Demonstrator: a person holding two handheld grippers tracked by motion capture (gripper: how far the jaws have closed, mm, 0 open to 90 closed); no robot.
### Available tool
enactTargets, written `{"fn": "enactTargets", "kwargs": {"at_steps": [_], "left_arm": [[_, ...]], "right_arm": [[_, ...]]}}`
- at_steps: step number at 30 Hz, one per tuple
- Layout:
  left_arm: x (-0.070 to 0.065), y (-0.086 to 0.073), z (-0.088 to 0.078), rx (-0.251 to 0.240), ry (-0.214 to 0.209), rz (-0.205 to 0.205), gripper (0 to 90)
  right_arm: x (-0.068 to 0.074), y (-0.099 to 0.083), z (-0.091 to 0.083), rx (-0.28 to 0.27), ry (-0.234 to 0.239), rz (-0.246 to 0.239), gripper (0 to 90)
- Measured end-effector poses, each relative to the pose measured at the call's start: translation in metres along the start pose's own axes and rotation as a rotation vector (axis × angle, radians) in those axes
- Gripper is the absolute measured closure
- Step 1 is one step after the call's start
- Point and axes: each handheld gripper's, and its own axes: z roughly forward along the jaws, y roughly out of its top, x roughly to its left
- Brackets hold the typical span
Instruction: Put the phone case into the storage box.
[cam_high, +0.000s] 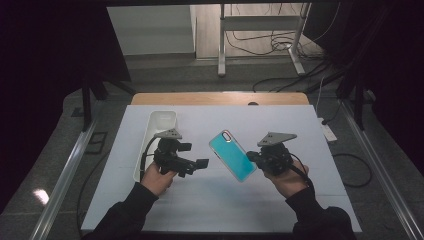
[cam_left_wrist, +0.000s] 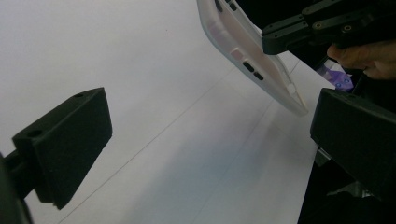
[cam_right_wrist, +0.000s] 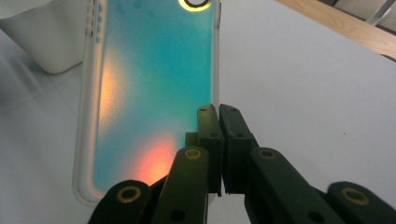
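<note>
pinching phone case (cam_right_wrist: 154, 93) edge, right gripper (cam_right_wrist: 218, 114) hides it.

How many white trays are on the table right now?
1. The white tray sits at the table's far left, just beyond the left gripper. The right gripper holds a teal phone case by its edge, above the table.

A white tray (cam_high: 161, 121) rests on the white-covered table (cam_high: 210, 200).
</note>
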Motion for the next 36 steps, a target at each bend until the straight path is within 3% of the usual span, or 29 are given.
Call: {"fn": "enactTargets", "kwargs": {"at_steps": [8, 16, 27, 36], "left_arm": [[-0.001, 0.004, 0.01, 0.008, -0.035, -0.017, 0.0], [0.0, 0.007, 0.018, 0.009, -0.079, -0.061, 0.0], [0.0, 0.012, 0.025, 0.013, -0.084, -0.084, 1.9], [0.0, 0.012, 0.029, 0.032, -0.087, -0.079, 1.6]], "right_arm": [[0.007, 0.002, 0.001, -0.011, 0.0, -0.011, 87.8], [0.015, 0.005, 0.003, -0.018, 0.006, -0.034, 87.8], [0.024, 0.007, 0.004, -0.023, 0.02, -0.047, 87.8], [0.03, 0.008, 0.006, -0.026, 0.027, -0.068, 87.8]]}}
